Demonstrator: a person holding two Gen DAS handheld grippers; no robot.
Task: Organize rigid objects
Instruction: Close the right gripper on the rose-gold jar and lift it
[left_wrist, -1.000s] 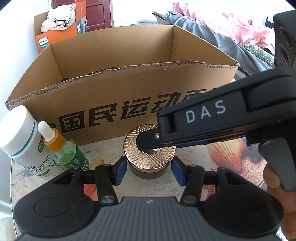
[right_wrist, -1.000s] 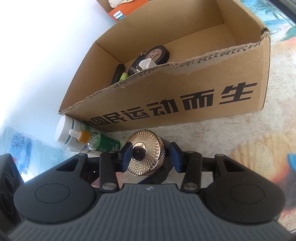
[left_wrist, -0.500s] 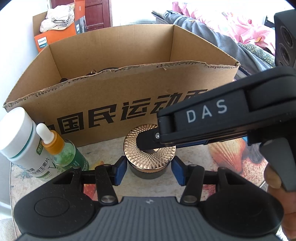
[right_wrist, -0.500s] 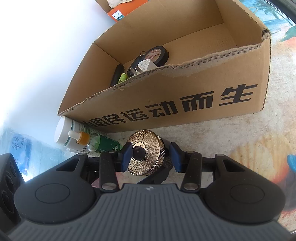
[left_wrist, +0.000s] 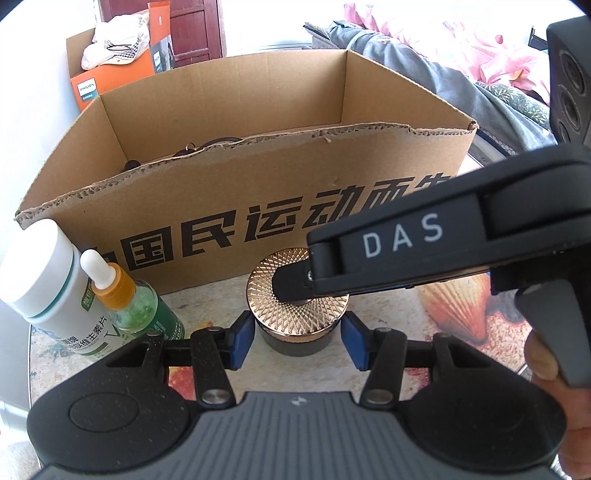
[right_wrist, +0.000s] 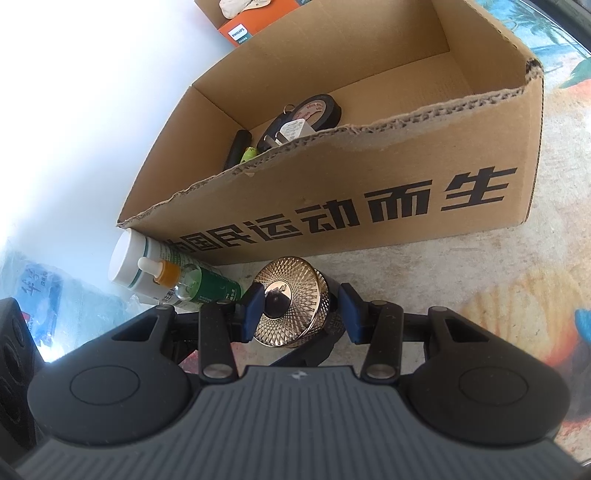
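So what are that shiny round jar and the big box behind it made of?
The jar's lid looks like polished, rose-gold metal or metallised plastic: it mirrors the light across a fine diamond pattern. Its dark body could be glass or plastic. The box is plain brown corrugated cardboard; its torn top edge shows the fluting.

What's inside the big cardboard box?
Inside the cardboard box: a black tape roll, a white plug, a black stick and something small and green. The front wall hides whatever lies lower.

Home: bedding (left_wrist: 424, 40), wooden door (left_wrist: 192, 26)
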